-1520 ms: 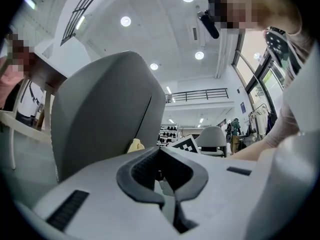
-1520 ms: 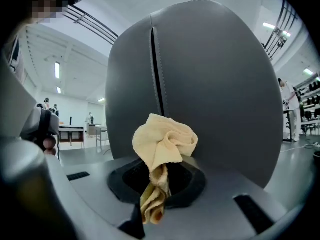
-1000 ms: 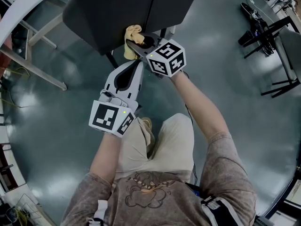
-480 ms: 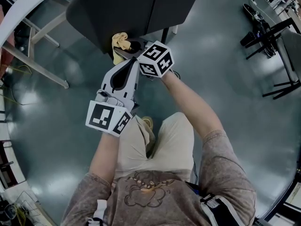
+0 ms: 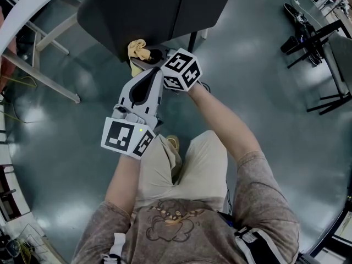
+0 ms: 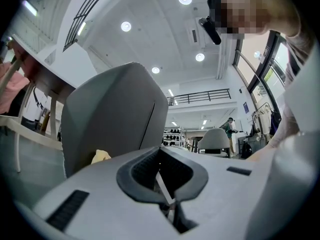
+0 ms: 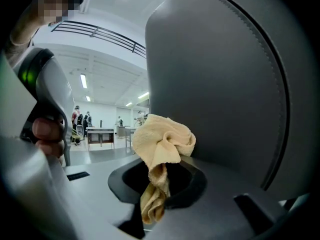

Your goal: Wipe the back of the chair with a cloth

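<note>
Right tongs clamped on the yellow cloth. The wad bunches up over the tips and a tail hangs down between the jaws. The cloth is right at the tip end, against the grey chair back, which fills the space ahead and to the right of these tongs. In the head view the cloth sits at the lower edge of the chair back, just past the right tongs' marker cube.

Left tongs are closed, jaws together, nothing between them. They are held behind and to the left of the right tongs, their front end just beside that marker cube. The chair back is ahead of them, not touching, and a bit of cloth shows ahead-left past their body.

Below both tongs are the person's legs in light trousers, on a grey-green floor. A black chair base stands well off to the right of the right tongs. A white desk leg is well off to the left of the left tongs.
</note>
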Demonstrator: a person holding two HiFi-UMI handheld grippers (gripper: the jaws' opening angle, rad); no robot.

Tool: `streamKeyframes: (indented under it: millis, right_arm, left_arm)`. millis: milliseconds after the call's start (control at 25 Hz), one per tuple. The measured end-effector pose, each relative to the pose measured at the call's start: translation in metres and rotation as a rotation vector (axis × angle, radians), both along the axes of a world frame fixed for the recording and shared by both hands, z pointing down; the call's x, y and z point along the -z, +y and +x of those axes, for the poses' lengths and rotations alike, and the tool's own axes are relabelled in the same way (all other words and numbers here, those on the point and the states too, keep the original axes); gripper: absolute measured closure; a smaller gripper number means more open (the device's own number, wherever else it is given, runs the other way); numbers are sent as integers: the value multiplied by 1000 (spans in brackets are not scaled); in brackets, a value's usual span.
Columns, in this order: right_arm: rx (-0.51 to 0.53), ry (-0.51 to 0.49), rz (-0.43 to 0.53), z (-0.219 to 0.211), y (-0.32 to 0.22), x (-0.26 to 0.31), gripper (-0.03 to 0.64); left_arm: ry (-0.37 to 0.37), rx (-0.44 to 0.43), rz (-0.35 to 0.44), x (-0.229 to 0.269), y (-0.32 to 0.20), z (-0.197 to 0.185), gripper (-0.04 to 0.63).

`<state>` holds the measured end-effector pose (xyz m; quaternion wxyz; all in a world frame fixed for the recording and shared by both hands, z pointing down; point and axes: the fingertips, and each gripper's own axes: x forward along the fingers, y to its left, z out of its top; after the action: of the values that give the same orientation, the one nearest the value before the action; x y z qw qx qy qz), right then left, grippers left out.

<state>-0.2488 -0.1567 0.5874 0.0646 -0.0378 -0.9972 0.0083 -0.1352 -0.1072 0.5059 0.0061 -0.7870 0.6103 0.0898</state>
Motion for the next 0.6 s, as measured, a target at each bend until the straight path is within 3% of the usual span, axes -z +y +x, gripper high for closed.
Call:
streamKeyframes:
  millis: [280, 600]
  right_arm:
    - [-74, -14, 8, 27, -20, 6, 548]
    - [-263, -58, 7, 110, -71, 27, 548]
  left_arm:
    - [-4, -9, 2, -1, -1, 3, 588]
    - [7, -25, -2, -3, -4, 6, 588]
